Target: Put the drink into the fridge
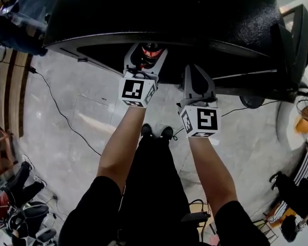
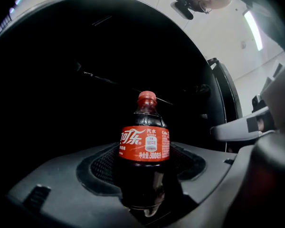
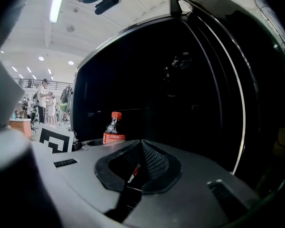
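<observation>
Head view: the left gripper (image 1: 146, 60) carries the cola bottle (image 1: 149, 52), its jaws closed around the lower body, with the black fridge (image 1: 195, 14) close at 12 o'clock. In the left gripper view the bottle's long axis runs upright, cap at 12 o'clock. At its 3 o'clock, the right gripper (image 1: 197, 76) has its jaws pressed together on nothing.

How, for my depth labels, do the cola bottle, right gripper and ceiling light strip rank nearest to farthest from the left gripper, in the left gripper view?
1. cola bottle: held between the left gripper's jaws, centre.
2. right gripper: alongside, at right.
3. ceiling light strip: far overhead, upper right.
</observation>
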